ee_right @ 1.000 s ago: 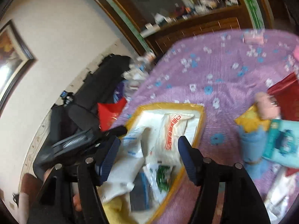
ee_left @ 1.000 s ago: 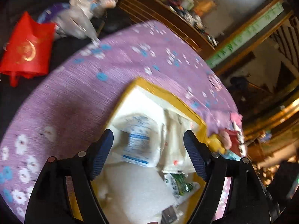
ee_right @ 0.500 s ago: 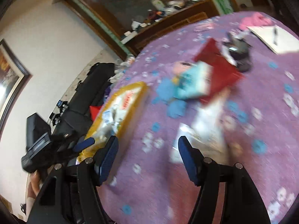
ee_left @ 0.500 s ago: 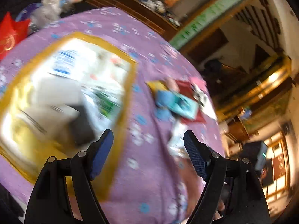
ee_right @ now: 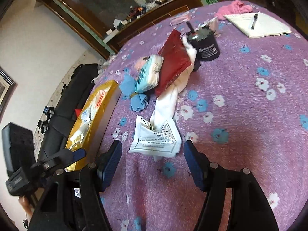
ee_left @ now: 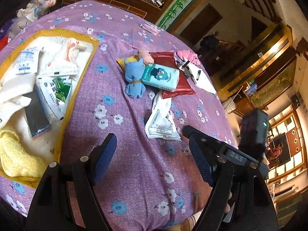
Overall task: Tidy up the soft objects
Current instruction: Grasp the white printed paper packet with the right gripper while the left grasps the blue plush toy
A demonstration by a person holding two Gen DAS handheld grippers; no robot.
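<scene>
Both grippers have their fingers spread apart and grasp nothing. The right gripper (ee_right: 152, 161) hovers over the tabletop (ee_right: 250, 115), and a white printed packet (ee_right: 156, 139) lies just ahead between its fingers. For the left gripper (ee_left: 153, 154), the packet (ee_left: 161, 126) lies ahead near the right finger, and the yellow tray (ee_left: 82, 73) with soft things lies ahead to the left.

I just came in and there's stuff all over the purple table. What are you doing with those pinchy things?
A person is tidying soft things into the gold-rimmed tray, which already holds white packets and a fluffy yellow cloth. Both grippers are open and empty. The right gripper hovers just short of the crumpled white printed packet on the purple flowered tablecloth; the left gripper hangs nearby. The rolled blue cloth, teal tissue pack and red pouch still lie outside the tray.
</scene>
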